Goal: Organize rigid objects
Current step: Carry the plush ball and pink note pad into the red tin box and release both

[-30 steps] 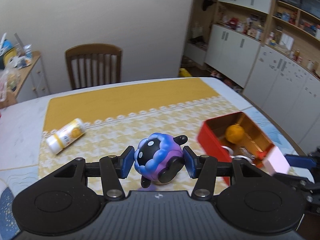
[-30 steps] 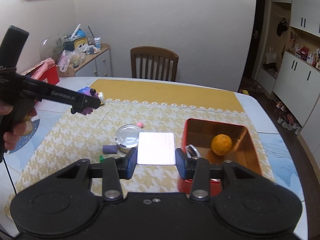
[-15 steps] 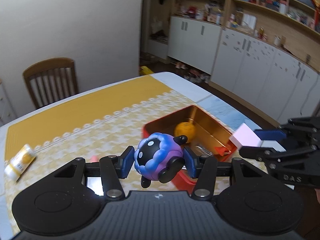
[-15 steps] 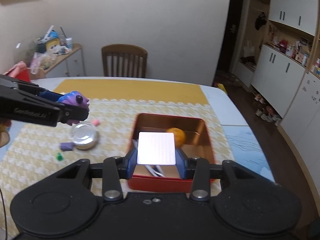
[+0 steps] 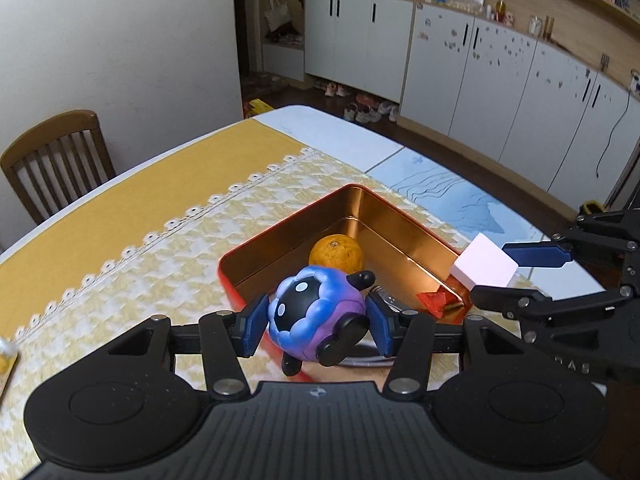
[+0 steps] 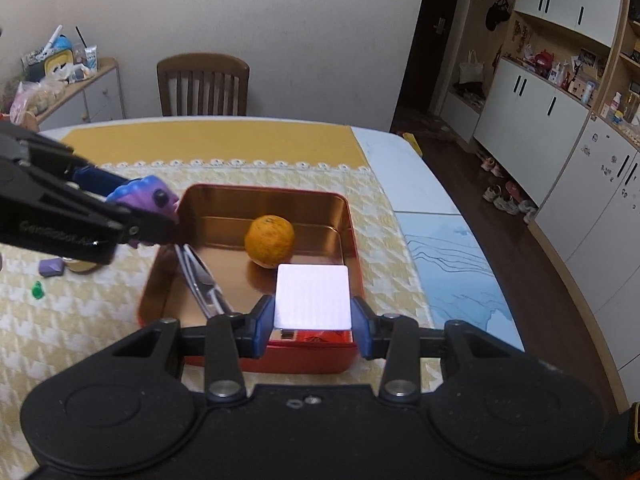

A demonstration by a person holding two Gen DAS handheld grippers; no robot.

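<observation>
My left gripper [image 5: 316,324] is shut on a blue and purple round toy figure [image 5: 316,312] and holds it over the near left edge of the red tin box [image 5: 280,232]. My right gripper [image 6: 313,325] is shut on a white square block [image 6: 313,296] and holds it over the box's near right corner [image 6: 348,356]. In the box lie an orange [image 6: 270,241], a metal tool [image 6: 204,284] and a small red item [image 5: 434,302]. The toy also shows in the right wrist view [image 6: 144,196], and the block in the left wrist view [image 5: 484,266].
A purple piece [image 6: 51,267], a green piece [image 6: 37,290] and a round tin lid [image 6: 82,266] lie on the yellow cloth left of the box. A wooden chair [image 6: 202,84] stands at the table's far side. White cabinets [image 5: 500,92] line the right wall.
Both grippers have moved toward the red box with their objects. The toy is now over the box's left edge and the white block over its near right corner.
</observation>
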